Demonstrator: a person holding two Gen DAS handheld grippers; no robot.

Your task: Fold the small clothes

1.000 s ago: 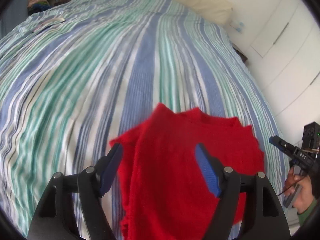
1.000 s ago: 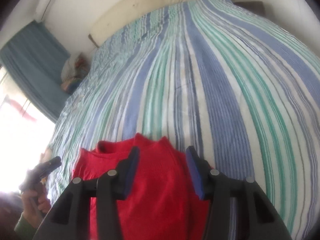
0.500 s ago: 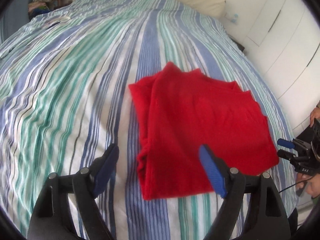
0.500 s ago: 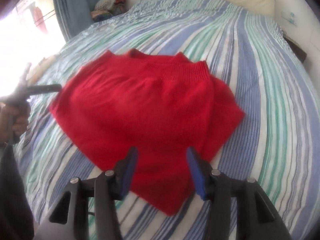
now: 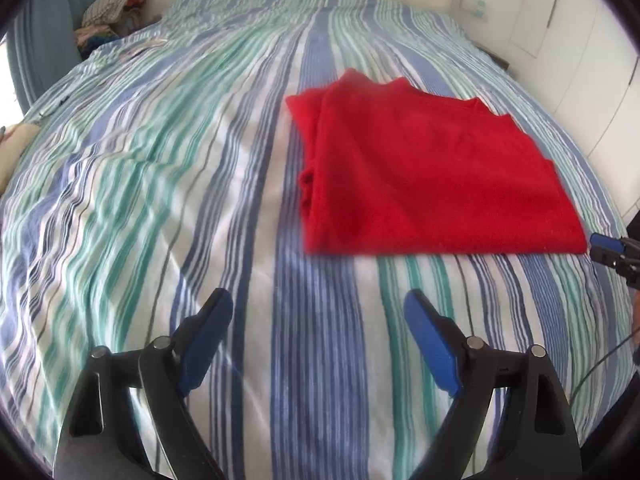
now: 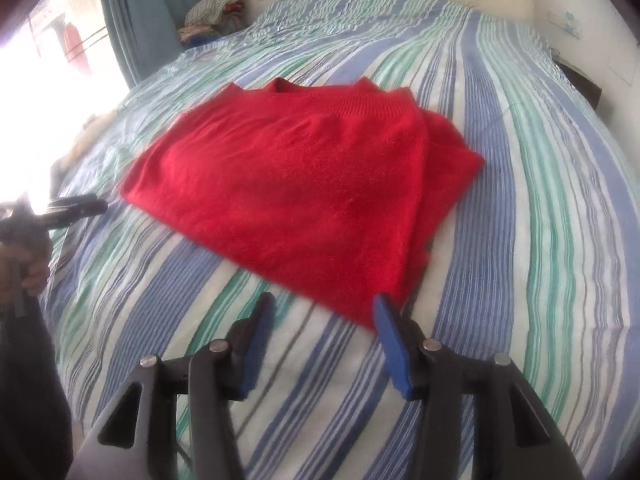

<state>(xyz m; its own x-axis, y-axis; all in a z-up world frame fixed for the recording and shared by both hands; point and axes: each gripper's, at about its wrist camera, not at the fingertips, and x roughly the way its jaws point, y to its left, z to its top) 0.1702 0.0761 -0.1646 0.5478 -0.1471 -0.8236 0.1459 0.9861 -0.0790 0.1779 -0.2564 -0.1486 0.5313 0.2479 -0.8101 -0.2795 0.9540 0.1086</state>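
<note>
Spread across the blue, green and white striped bed cover, the folded red knit garment is lying flat, apparently being left as a finished fold. Both the left gripper and the right gripper are being held just short of it, fingers spread and pinching nothing, probably so the fold is not being disturbed.

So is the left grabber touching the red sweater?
Apart. The left wrist view shows striped bedspread between the open left gripper and the red sweater.
</note>
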